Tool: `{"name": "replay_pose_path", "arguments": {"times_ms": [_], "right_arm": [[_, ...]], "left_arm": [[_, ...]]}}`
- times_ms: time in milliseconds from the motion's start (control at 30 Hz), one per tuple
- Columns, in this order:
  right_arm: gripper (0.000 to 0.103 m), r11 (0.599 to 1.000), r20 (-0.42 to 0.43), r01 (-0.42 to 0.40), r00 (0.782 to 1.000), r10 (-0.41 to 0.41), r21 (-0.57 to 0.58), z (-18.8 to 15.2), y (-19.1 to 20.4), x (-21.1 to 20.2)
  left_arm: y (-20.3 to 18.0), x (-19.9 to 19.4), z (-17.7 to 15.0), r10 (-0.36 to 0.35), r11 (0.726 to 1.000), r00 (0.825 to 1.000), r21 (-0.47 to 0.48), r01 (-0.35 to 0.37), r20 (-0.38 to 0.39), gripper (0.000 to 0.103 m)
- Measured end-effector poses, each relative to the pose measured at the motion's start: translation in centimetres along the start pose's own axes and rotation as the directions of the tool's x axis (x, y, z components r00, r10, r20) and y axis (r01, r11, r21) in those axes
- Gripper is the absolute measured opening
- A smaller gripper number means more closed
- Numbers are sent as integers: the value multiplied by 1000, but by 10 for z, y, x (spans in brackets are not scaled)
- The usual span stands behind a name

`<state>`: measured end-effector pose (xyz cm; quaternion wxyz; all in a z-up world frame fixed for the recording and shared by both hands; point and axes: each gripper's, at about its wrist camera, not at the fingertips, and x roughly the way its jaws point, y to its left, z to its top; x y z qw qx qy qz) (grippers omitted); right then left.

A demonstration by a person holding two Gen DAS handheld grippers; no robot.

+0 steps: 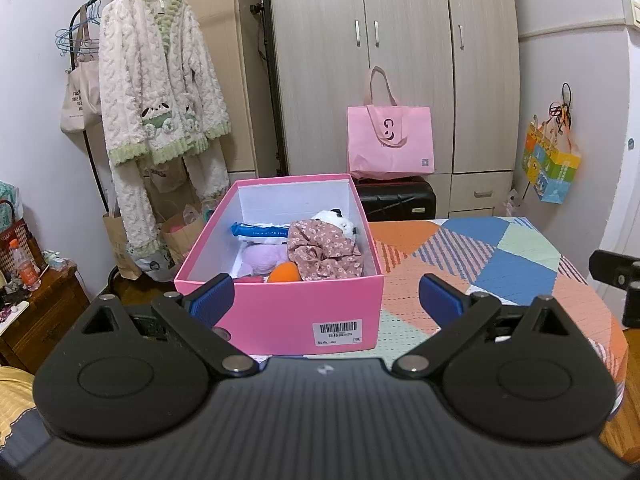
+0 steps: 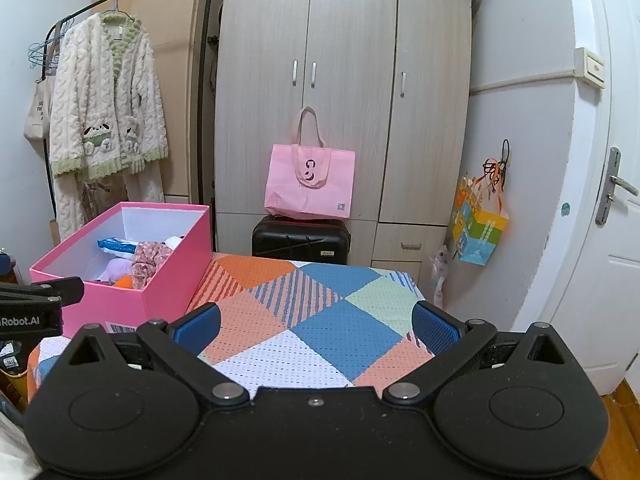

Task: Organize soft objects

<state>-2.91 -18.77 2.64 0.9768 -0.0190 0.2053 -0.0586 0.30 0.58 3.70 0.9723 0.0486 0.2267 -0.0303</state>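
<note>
The pink box (image 1: 280, 308) stands open on the patchwork tablecloth (image 1: 500, 264), at 12 o'clock in the left wrist view and at 9 o'clock in the right wrist view. Its walls are pink outside and white inside. It holds soft things packed close together: a floral cloth (image 1: 324, 252) in dusty pink with small pale flowers, bunched at 3 o'clock within the box; a white plush toy (image 1: 336, 220) with black markings just behind the cloth, touching it; a lilac plush (image 1: 262, 258) at centre; an orange item (image 1: 284, 273) against the near wall; a blue and white packet (image 1: 260, 231) towards the far wall.

The left gripper (image 1: 326, 296) has its jaws spread wide, the blue pads (image 1: 212, 298) well apart and holding nothing; the box's near wall sits between them. The right gripper (image 2: 316, 326) is likewise spread wide and empty, above bare tablecloth.

Writing: a white barcode label (image 1: 339, 332) on the box's near face, its characters too small to read. "Robot.AI" shows on the left gripper's body in the right wrist view. A pink bag (image 2: 310, 182) on a black suitcase (image 2: 301, 242) carries a dark logo, not legible.
</note>
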Motion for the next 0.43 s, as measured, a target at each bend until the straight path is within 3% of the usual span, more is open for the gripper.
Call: {"name": "replay_pose_path", "arguments": {"times_ms": [433], "right_arm": [[103,1000,-2,1,1000,-1,-5,-1,3,0]], "left_arm": [[-1,-4,-2,18,1000,1000,-1,-18,9,100]]}}
